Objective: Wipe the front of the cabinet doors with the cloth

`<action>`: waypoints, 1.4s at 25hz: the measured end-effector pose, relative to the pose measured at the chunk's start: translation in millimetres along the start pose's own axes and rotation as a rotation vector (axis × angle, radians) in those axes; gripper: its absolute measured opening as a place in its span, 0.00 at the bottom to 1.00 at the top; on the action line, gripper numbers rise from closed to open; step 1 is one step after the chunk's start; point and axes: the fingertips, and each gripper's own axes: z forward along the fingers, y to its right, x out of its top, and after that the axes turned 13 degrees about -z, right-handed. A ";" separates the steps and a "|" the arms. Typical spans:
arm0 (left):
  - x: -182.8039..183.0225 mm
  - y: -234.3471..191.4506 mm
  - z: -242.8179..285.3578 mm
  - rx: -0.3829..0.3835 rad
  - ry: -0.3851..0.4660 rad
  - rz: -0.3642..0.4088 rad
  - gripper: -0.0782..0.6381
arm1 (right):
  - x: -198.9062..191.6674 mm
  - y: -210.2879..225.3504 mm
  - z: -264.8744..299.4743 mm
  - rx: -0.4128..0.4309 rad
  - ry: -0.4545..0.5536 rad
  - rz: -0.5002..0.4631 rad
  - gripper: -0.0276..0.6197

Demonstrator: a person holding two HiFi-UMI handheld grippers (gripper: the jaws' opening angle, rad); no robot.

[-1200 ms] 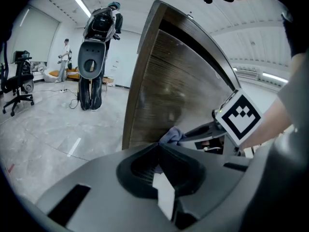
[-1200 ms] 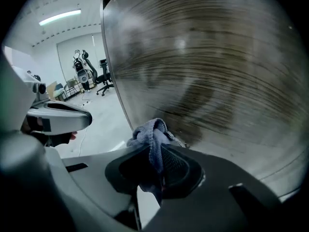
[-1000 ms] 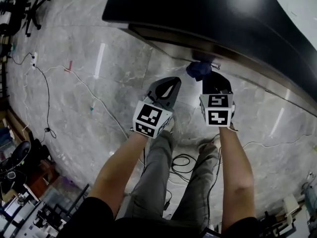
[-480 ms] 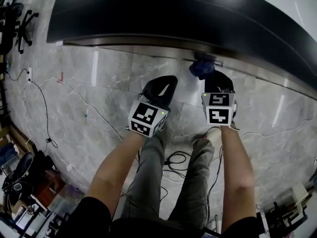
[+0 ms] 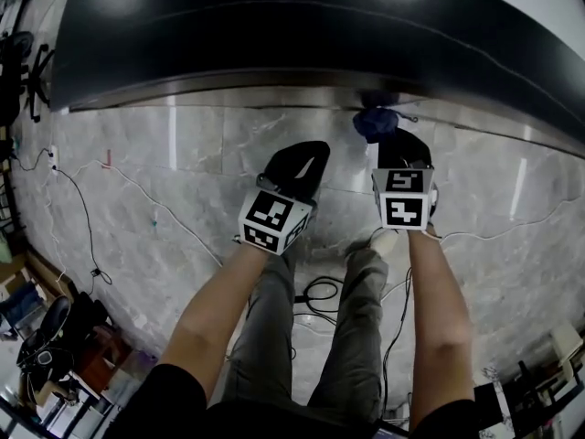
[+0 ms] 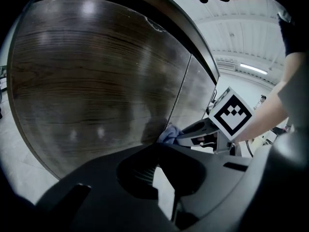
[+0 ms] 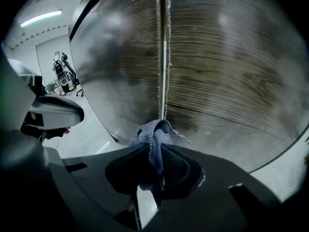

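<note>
The cabinet doors [image 7: 231, 71] are dark wood grain, with a vertical seam [image 7: 162, 57] between them. In the left gripper view the doors' [image 6: 96, 81] front fills the left. My right gripper [image 7: 155, 146] is shut on a blue-grey cloth [image 7: 153, 132], which is bunched against the seam low on the doors. In the head view the cloth [image 5: 375, 123] sits under the dark cabinet top [image 5: 274, 35], just ahead of the right gripper [image 5: 399, 149]. My left gripper [image 5: 297, 167] hangs to the left of it, off the doors, shut and holding nothing. It sees the cloth [image 6: 169, 133] from the side.
A grey marble floor [image 5: 164, 199] runs along the cabinet, with cables [image 5: 101, 176] trailing across it and a coil [image 5: 320, 293] by the person's feet. Office chairs [image 5: 23, 58] stand far left. Boxes and gear [image 5: 55, 337] crowd the lower left.
The head view has swung, so the cabinet edge now lies almost level across the top. The cloth stays pressed low on the doors. Both grippers have barely shifted.
</note>
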 end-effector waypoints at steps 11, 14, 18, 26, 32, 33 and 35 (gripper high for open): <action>11.6 58.5 9.3 -0.032 -0.019 0.017 0.12 | 17.5 -0.9 -70.3 0.038 0.116 -0.012 0.15; 24.7 71.5 10.5 -0.033 -0.003 0.012 0.12 | 31.8 8.5 -88.3 0.032 0.149 -0.008 0.15; 47.5 86.7 6.0 -0.024 0.036 0.006 0.12 | 46.7 22.7 -111.5 0.016 0.184 0.001 0.15; 88.6 89.9 -20.3 0.013 0.082 -0.009 0.12 | 76.6 31.8 -146.2 0.009 0.225 0.002 0.15; 112.9 103.3 -32.8 0.007 0.115 0.011 0.12 | 113.0 41.5 -164.7 -0.003 0.301 0.004 0.15; 116.5 106.6 -34.0 0.004 0.129 0.007 0.12 | 118.0 44.3 -165.8 -0.004 0.312 0.006 0.15; 122.7 112.6 -36.4 -0.005 0.152 0.001 0.12 | 126.3 49.1 -166.2 -0.003 0.326 0.007 0.15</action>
